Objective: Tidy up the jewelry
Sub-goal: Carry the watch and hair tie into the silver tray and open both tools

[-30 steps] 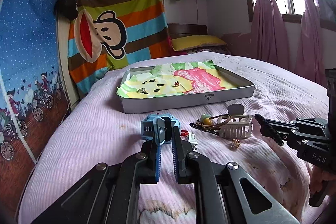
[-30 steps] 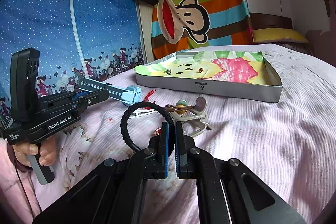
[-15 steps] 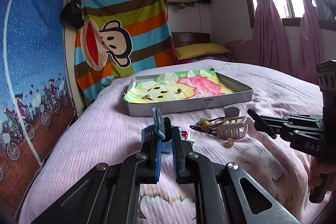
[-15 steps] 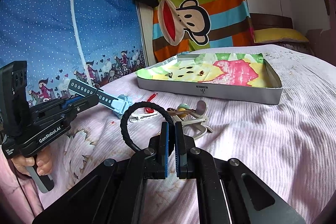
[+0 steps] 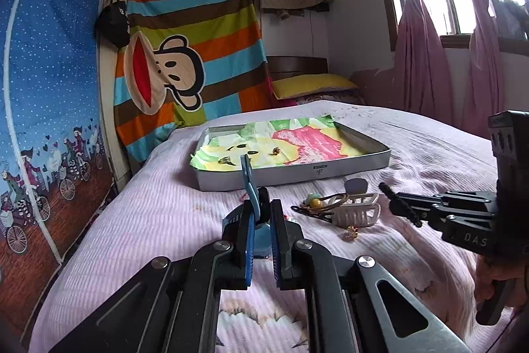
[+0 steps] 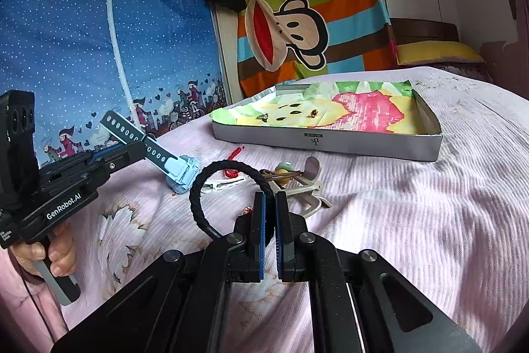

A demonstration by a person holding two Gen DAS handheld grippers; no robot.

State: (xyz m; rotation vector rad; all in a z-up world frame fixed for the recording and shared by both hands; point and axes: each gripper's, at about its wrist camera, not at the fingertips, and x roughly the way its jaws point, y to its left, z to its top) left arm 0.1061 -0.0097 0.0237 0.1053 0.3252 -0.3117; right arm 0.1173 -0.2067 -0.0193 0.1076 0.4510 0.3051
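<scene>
My left gripper (image 5: 261, 212) is shut on a light blue watch (image 5: 247, 179), whose strap stands up between the fingers. From the right wrist view the left gripper (image 6: 134, 151) grips the strap while the watch body (image 6: 182, 171) hangs low over the bed. My right gripper (image 6: 269, 202) is shut on a black braided band (image 6: 201, 184), which loops up to its left. In the left wrist view the right gripper (image 5: 395, 204) sits beside a beige claw clip (image 5: 355, 212). Beyond lies the grey tray (image 5: 297, 176) lined with bright cloth, holding a ring (image 5: 226, 159) and a small gold piece (image 5: 275, 150).
On the pink bedspread lie hair ties with a green and yellow bead (image 5: 314, 201), a small gold trinket (image 5: 352, 232), a red cord (image 6: 233, 153) and a white clip (image 6: 221, 184). A yellow pillow (image 5: 310, 85) is at the headboard. A hand (image 6: 59, 253) holds the left handle.
My left gripper closed on the blue watch and raised it, so the strap now points up. The right gripper kept its hold on the black band and barely moved.
</scene>
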